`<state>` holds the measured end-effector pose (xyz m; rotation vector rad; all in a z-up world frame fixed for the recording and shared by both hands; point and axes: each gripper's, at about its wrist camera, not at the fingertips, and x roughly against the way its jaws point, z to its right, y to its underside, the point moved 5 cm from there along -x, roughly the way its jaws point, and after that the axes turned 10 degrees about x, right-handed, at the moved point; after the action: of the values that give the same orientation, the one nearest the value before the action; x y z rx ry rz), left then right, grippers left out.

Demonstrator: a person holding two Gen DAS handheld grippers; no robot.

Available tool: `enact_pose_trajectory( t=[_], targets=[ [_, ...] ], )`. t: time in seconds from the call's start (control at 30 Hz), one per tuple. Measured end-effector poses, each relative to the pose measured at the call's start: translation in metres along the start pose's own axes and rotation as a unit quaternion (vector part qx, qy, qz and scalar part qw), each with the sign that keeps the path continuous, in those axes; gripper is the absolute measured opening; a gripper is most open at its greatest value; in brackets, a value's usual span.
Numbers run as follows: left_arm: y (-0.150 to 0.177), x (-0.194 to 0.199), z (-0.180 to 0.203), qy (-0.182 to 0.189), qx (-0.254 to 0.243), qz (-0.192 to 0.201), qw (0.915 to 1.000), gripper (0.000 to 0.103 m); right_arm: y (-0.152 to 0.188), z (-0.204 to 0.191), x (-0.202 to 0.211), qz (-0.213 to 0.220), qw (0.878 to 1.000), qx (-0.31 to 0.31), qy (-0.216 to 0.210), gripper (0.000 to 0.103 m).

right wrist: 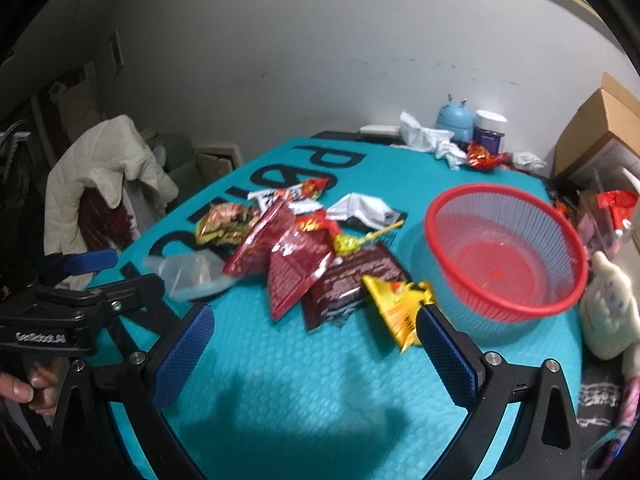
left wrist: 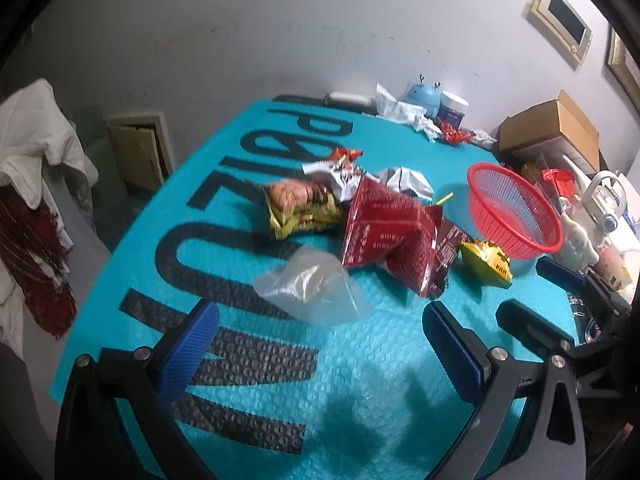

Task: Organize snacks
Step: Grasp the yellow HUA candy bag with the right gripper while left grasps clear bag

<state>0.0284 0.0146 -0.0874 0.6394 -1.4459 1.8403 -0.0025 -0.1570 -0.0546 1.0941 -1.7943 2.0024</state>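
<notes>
A heap of snack packets lies on the teal bubble mat (left wrist: 360,380) (right wrist: 300,380): dark red packets (left wrist: 384,228) (right wrist: 288,256), a gold packet (left wrist: 296,208) (right wrist: 220,224), a yellow packet (left wrist: 488,262) (right wrist: 400,304), a lollipop (right wrist: 348,242) and a clear plastic bag (left wrist: 312,288) (right wrist: 188,272). An empty red mesh basket (left wrist: 514,208) (right wrist: 504,248) stands to their right. My left gripper (left wrist: 320,320) hovers open just short of the clear bag. My right gripper (right wrist: 316,322) hovers open before the packets, its right fingertip (right wrist: 430,320) beside the yellow packet. Neither holds anything.
At the table's back stand a blue toy (right wrist: 454,120), a jar (right wrist: 490,128), crumpled tissues (right wrist: 428,138) and a red wrapper (right wrist: 482,156). Cardboard boxes (left wrist: 554,128) and clutter fill the right side. A white soft toy (right wrist: 608,312) sits beside the basket. A coat-draped chair (right wrist: 100,176) stands left.
</notes>
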Motion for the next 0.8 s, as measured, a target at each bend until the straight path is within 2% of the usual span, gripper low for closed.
enact_pose_trajectory(
  t=[0.17,0.37,0.67,0.8],
  targets=[
    [-0.003,-0.008,0.002,0.002,-0.018,0.003,0.9998,0.103,0.006,0.002,-0.007,-0.008,1.000,-0.006,-0.003,0.103],
    [-0.015,-0.016,0.003,0.006,-0.035,0.011,0.9993,0.103,0.007,0.012,-0.009,-0.006,1.000,-0.016,0.019,0.101],
    [-0.022,-0.051,-0.003,0.005,-0.025,-0.015,0.9996,0.103,0.011,0.037,-0.028,-0.023,0.997,-0.039,0.058,0.094],
    [-0.017,-0.071,-0.004,0.000,-0.027,-0.042,0.9988,0.103,0.015,0.052,-0.035,-0.023,0.994,-0.053,0.093,0.092]
  ],
)
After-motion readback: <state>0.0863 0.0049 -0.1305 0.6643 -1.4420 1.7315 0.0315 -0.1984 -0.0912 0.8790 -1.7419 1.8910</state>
